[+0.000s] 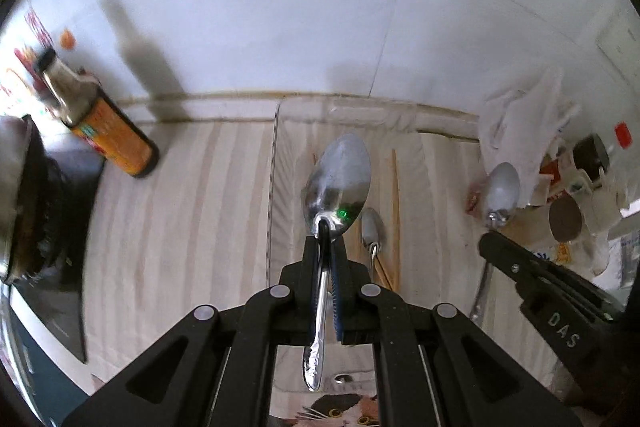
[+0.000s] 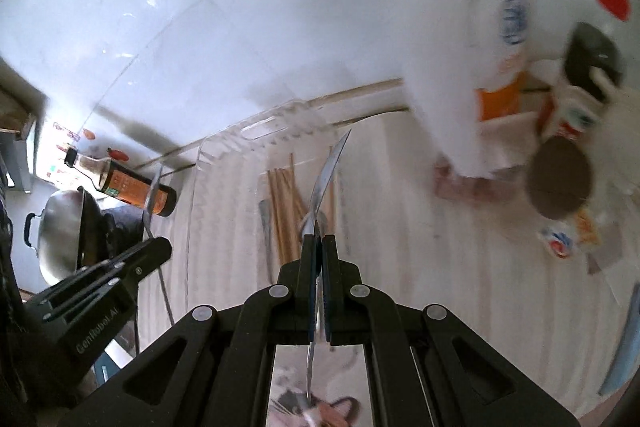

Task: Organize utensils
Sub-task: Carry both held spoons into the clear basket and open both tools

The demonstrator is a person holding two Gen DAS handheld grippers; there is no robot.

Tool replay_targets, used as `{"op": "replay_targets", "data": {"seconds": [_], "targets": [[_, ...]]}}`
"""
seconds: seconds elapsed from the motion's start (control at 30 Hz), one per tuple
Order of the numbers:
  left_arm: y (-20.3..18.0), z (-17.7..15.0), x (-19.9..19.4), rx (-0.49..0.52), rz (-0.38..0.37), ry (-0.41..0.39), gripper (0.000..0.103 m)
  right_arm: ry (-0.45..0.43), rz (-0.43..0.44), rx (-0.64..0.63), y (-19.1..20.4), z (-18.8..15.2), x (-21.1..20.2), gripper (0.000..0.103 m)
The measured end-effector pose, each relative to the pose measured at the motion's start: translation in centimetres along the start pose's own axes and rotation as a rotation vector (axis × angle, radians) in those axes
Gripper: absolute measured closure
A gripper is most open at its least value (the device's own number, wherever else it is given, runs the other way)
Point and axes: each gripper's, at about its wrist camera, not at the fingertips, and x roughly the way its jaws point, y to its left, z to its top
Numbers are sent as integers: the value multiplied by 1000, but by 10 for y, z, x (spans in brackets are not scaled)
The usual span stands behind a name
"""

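Two spoons are held aloft at once above a clear plastic tray (image 1: 276, 163) on a striped countertop (image 1: 192, 195). The left gripper (image 1: 325, 247) is pressed tight on the neck of a large steel spoon (image 1: 338, 183), bowl facing the camera and handle trailing back between the fingers. In the right wrist view, the right gripper (image 2: 319, 247) is pinched on a second spoon (image 2: 326, 175), seen edge-on with its bowl tipped upward. Inside the tray, wooden chopsticks (image 2: 284, 207) and a smaller spoon (image 1: 372, 227) are already laid lengthwise. A sauce bottle (image 1: 112, 135) is seen lying near the wall to the left, and a clutter of packets (image 1: 560, 183) is spread to the right. The step in hand is judged to be the placing of both spoons into the tray. It is best done one spoon at a time: each should be lowered until the bowl is just above the tray floor, aligned parallel to the smaller spoon and kept apart from the chopsticks, and only then let go, so that the spoon is not dropped onto the thin plastic or bounced across the chopsticks.
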Motion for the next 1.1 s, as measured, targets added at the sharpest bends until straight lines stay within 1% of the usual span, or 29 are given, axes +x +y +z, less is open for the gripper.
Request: {"op": "replay_targets", "data": {"seconds": [0.17, 0.27, 0.37, 0.43, 0.47, 0.5, 0.53, 0.57, 0.6, 0.63, 0.67, 0.7, 0.73, 0.77, 0.8, 0.83, 0.9, 0.93, 1.0, 1.07, 1.1], "targets": [[9, 2, 16, -40, -73, 55, 99, 43, 1, 2, 5, 3, 25, 100], [11, 1, 20, -38, -112, 77, 98, 67, 5, -8, 6, 3, 32, 100], [17, -2, 14, -47, -127, 83, 95, 97, 2, 1, 5, 1, 37, 99], [20, -3, 9, -38, -103, 63, 90, 105, 4, 6, 6, -2, 38, 93], [23, -5, 6, -30, -71, 46, 87, 104, -10, 1, 6, -5, 35, 84], [26, -6, 2, -20, -45, 27, 77, 99, -23, -7, 7, -8, 33, 75], [29, -9, -2, -12, -21, 5, 61, 91, -28, -12, 8, -11, 30, 72], [31, -11, -4, -6, 2, -9, 51, 84, -47, -19, 9, -15, 28, 69], [34, -14, -8, 6, 39, -35, 34, 73, -71, -31, 11, -19, 25, 69], [37, -18, -12, 19, 80, -71, 24, 52, -109, -52, 13, -25, 20, 68], [40, -23, -15, 32, 113, -100, 22, 36, -141, -68, 16, -30, 16, 63], [43, -26, -17, 40, 131, -117, 19, 21, -172, -86, 19, -35, 13, 57], [45, -30, -18, 48, 147, -131, 15, 7, -208, -105, 22, -41, 10, 53], [48, -34, -19, 56, 153, -141, 12, -12, -256, -127, 26, -47, 7, 45], [49, -37, -19, 60, 154, -145, 4, -31, -293, -147, 29, -52, 4, 39], [50, -41, -19, 66, 154, -153, 0, -54, -332, -162, 32, -59, 1, 36], [54, -47, -20, 74, 162, -168, 0, -73, -370, -164, 33, -65, -4, 24], [55, -49, -20, 77, 164, -171, 0, -85, -391, -162, 33, -70, -6, 22], [57, -55, -22, 79, 155, -175, 0, -103, -414, -161, 33, -75, -11, 7], [58, -61, -25, 78, 151, -181, 0, -129, -440, -162, 35, -82, -18, 0], [57, -64, -28, 76, 152, -184, 0, -142, -450, -163, 36, -86, -22, 0]]}}
